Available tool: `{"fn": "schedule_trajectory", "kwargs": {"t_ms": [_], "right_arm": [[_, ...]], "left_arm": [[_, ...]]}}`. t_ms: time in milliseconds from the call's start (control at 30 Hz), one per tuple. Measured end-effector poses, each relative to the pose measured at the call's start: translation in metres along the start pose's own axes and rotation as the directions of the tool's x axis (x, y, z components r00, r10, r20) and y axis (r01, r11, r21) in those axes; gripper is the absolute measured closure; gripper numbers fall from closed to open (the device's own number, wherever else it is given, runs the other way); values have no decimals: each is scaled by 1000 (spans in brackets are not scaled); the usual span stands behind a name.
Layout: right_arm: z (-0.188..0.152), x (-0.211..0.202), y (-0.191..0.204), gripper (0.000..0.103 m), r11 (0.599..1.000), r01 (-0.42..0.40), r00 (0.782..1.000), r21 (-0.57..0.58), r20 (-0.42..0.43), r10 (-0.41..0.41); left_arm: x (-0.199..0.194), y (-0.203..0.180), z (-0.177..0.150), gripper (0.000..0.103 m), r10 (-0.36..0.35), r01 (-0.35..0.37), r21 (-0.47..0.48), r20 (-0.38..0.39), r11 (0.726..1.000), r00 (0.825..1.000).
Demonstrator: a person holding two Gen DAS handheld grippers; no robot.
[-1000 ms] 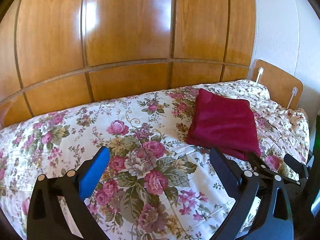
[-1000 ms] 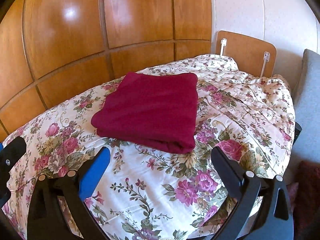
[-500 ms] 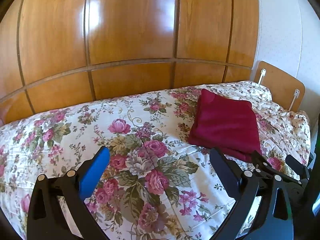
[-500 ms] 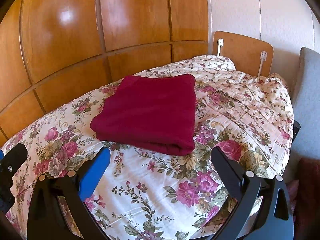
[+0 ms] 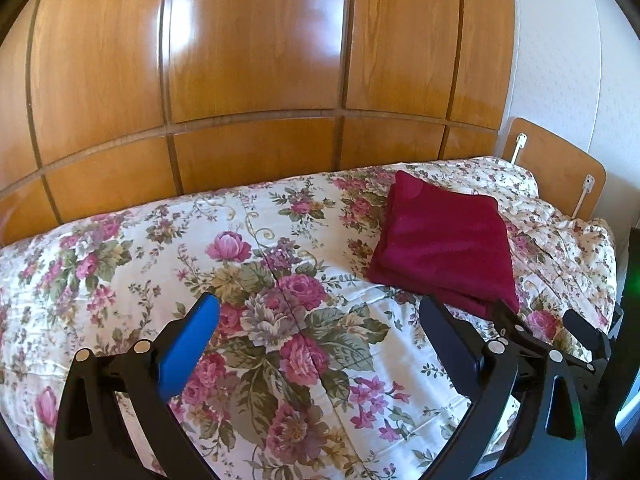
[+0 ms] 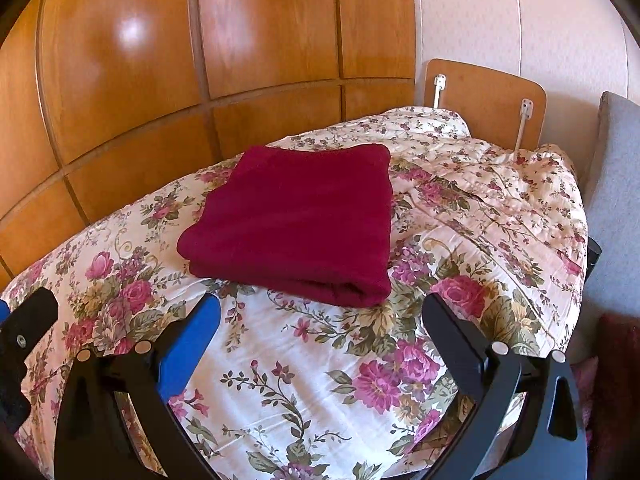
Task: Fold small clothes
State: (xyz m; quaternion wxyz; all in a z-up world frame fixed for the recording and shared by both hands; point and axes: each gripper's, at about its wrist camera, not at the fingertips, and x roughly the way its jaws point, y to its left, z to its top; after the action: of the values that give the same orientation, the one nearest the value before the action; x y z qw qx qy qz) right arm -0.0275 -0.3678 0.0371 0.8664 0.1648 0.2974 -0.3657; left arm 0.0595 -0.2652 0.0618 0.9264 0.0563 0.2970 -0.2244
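Floral quilted bedspread (image 6: 320,380) bears a seemingly finished folded dark-red fleece garment (image 6: 296,224); both grippers' fingers (image 5: 188,344) (image 6: 188,344) gape empty, so careless nudging could undo it.

This is a bedroom in a home. A bed (image 6: 500,184) fills the space, spread with a flowered quilt (image 5: 280,320), its small wooden headboard (image 6: 484,100) set against a pale papered wall (image 6: 520,12). Along the far side of the bed runs a glossy wooden wardrobe (image 5: 256,60) of tall panelled doors. A grey cushion (image 6: 616,184) leans beside the bed's end.
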Motion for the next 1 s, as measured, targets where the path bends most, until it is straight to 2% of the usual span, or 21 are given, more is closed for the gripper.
{"fn": "schedule_trajectory", "kwargs": {"t_ms": [1000], "right_arm": [[-7,2,5,2,1000,-31,999,-1,-26,31]], "left_arm": [[-11,-1,5,4,-1,1,-1,29,1000,1000]]}}
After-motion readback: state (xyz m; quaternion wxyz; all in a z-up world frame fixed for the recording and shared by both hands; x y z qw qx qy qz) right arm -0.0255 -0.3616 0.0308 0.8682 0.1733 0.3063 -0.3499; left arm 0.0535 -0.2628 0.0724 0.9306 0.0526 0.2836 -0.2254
